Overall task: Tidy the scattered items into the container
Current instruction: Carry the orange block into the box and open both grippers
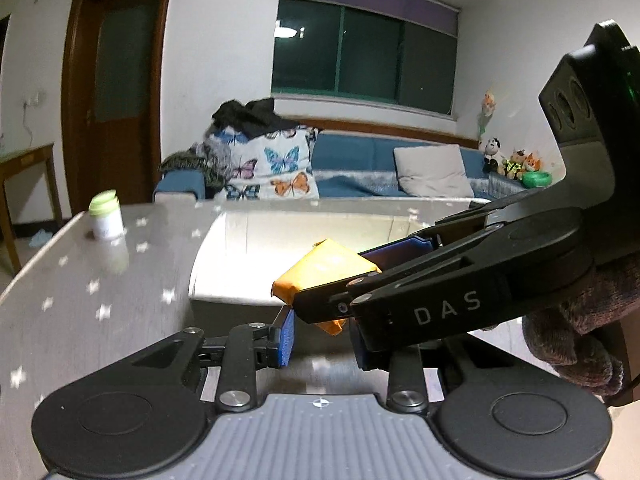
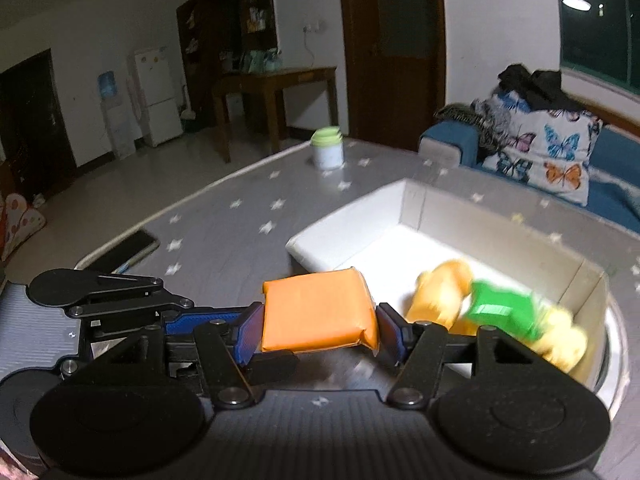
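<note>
My right gripper is shut on an orange packet and holds it just in front of the near wall of the white box. In the left wrist view the right gripper reaches in from the right with the orange packet over the box's near edge. My left gripper is open and empty, just below the right one. Inside the box lie a yellow item and a green item, both blurred.
A white jar with a green lid stands far back on the grey star-patterned table; it also shows in the left wrist view. A dark phone lies near the table's left edge. A blue sofa with cushions is behind.
</note>
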Available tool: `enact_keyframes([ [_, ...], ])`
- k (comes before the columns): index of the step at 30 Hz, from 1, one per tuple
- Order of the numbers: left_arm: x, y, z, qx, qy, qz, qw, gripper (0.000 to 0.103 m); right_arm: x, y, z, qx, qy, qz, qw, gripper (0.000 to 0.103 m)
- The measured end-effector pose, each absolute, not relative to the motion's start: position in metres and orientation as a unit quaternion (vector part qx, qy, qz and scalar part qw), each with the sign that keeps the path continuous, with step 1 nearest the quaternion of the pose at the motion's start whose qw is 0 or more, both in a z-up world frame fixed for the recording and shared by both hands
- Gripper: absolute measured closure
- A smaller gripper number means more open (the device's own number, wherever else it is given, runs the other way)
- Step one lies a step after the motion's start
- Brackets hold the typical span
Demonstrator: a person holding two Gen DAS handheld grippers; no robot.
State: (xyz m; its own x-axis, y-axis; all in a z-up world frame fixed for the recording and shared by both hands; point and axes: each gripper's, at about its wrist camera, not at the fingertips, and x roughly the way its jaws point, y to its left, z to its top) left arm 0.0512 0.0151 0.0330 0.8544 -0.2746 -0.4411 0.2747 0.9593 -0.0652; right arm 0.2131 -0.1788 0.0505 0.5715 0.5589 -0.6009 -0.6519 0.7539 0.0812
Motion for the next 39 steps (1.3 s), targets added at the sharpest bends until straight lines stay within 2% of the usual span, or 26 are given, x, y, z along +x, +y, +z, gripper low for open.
enact_keyframes([
  [10,0.123,0.023,0.038,-0.013,0.274,-0.158,0.949,0.071,0.277,-0.180,0.058,-0.050,0.323,0.320,0.889,0.042],
  [21,0.187,0.040,0.018,-0.063,0.363,-0.175,0.913,0.072,0.340,-0.170,0.034,-0.039,0.396,0.311,0.863,0.042],
  [30,0.205,0.043,0.006,-0.074,0.399,-0.171,0.898,0.071,0.355,-0.164,0.022,-0.062,0.420,0.301,0.854,0.042],
  [39,0.199,0.044,0.009,-0.069,0.395,-0.162,0.901,0.071,0.351,-0.171,0.021,-0.047,0.413,0.294,0.861,0.039],
])
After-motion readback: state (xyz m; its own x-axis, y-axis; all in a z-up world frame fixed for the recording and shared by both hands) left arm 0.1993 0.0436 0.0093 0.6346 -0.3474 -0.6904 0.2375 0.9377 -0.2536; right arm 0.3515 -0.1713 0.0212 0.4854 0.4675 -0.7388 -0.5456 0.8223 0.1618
